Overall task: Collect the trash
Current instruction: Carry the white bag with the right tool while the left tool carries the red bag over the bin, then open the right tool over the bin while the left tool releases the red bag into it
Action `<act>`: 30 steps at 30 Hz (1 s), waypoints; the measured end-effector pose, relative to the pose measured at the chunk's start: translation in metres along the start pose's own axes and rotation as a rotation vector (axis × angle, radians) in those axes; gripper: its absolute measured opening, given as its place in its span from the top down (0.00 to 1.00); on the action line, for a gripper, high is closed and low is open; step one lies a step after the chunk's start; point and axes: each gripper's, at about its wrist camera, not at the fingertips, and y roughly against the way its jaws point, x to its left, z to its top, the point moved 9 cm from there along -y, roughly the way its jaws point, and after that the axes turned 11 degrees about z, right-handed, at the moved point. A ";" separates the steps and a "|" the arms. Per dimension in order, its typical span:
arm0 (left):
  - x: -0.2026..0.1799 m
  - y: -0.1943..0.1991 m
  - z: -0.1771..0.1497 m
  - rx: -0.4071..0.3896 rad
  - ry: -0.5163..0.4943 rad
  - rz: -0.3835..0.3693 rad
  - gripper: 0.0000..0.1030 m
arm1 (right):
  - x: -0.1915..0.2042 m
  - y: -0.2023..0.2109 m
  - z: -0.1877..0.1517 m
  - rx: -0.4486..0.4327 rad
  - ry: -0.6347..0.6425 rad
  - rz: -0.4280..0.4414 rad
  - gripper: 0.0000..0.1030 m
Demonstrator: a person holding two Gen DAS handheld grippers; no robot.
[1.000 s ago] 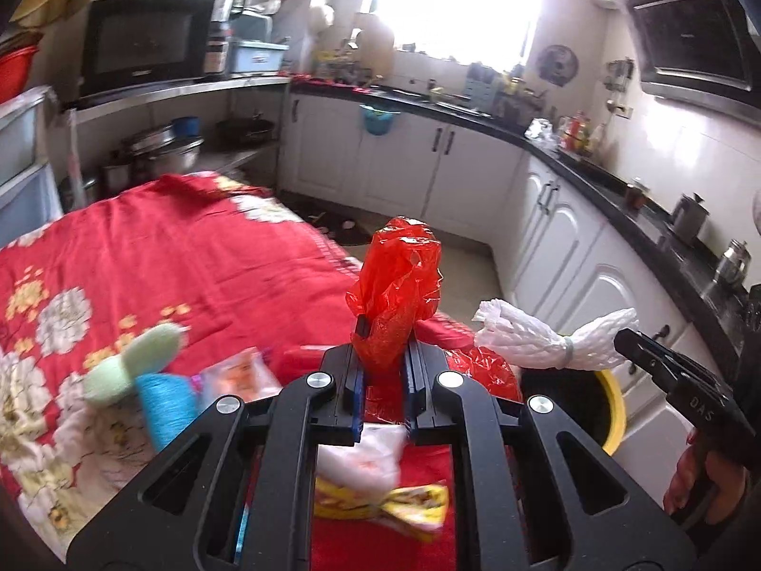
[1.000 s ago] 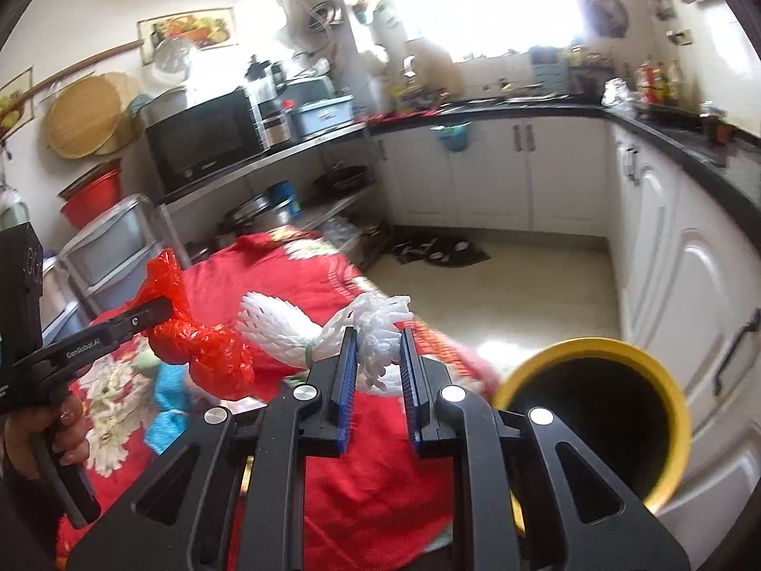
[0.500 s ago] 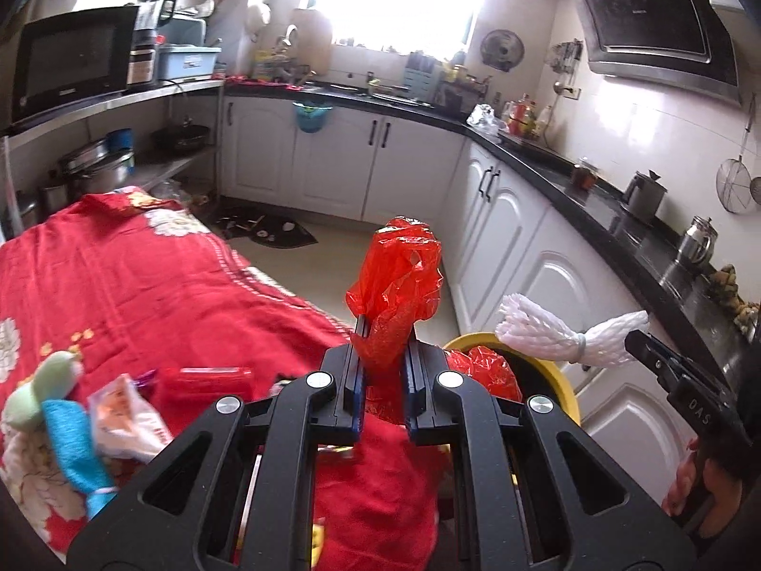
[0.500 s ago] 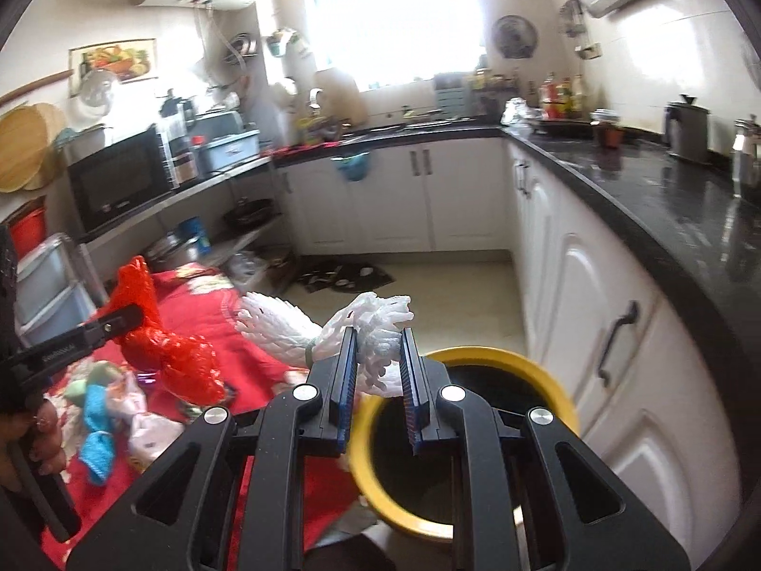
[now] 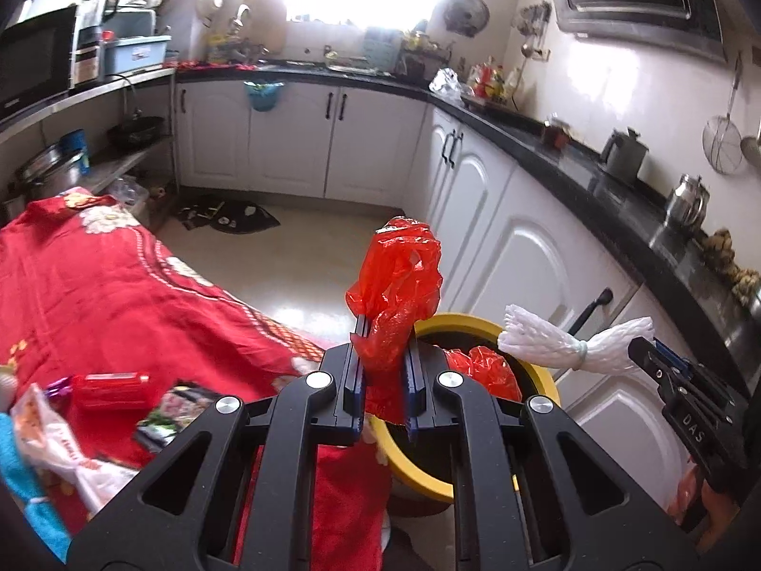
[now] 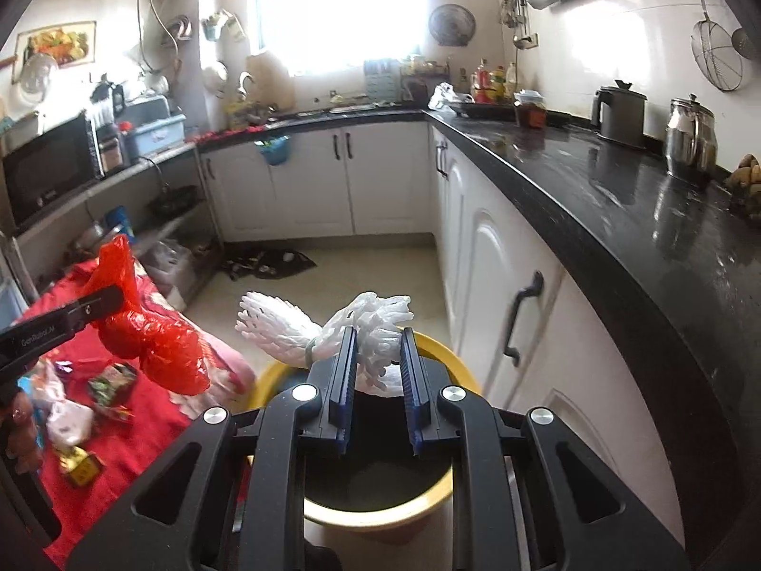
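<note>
Red plastic bag (image 5: 397, 285) clamped in my left claw (image 5: 384, 371), white foam net (image 6: 328, 328) in my right claw (image 6: 378, 366), both held above the yellow bin (image 6: 428, 507) for dropping.

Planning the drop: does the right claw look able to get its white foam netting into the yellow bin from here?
Probably yes: the right claw, shut on the white foam netting, hangs over the yellow bin, whose mouth looks unblocked.

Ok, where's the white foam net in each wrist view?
Left wrist: white foam net at right of centre, held out over the yellow bin by the right tool.
Right wrist: white foam net at centre, pinched in that tool.
Shared landmark: the yellow bin.
</note>
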 end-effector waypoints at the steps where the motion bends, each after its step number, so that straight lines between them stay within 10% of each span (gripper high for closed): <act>1: -0.004 -0.005 -0.002 0.009 -0.007 -0.003 0.93 | -0.002 -0.002 -0.002 0.007 0.000 -0.008 0.83; 13: -0.039 -0.059 -0.014 0.097 -0.047 -0.043 0.91 | -0.023 -0.038 -0.034 0.094 -0.001 -0.073 0.78; 16: -0.042 -0.068 -0.016 0.107 -0.055 -0.030 0.57 | -0.028 -0.044 -0.039 0.104 -0.015 -0.075 0.48; 21: -0.036 -0.068 -0.019 0.110 -0.053 -0.007 0.30 | -0.030 -0.042 -0.044 0.095 -0.041 -0.074 0.35; 25: -0.024 -0.056 -0.020 0.089 -0.045 0.012 0.11 | -0.028 -0.034 -0.038 0.070 -0.049 -0.075 0.32; 30: -0.002 -0.034 -0.017 0.051 -0.017 0.041 0.11 | -0.016 -0.021 -0.025 0.025 -0.043 -0.052 0.24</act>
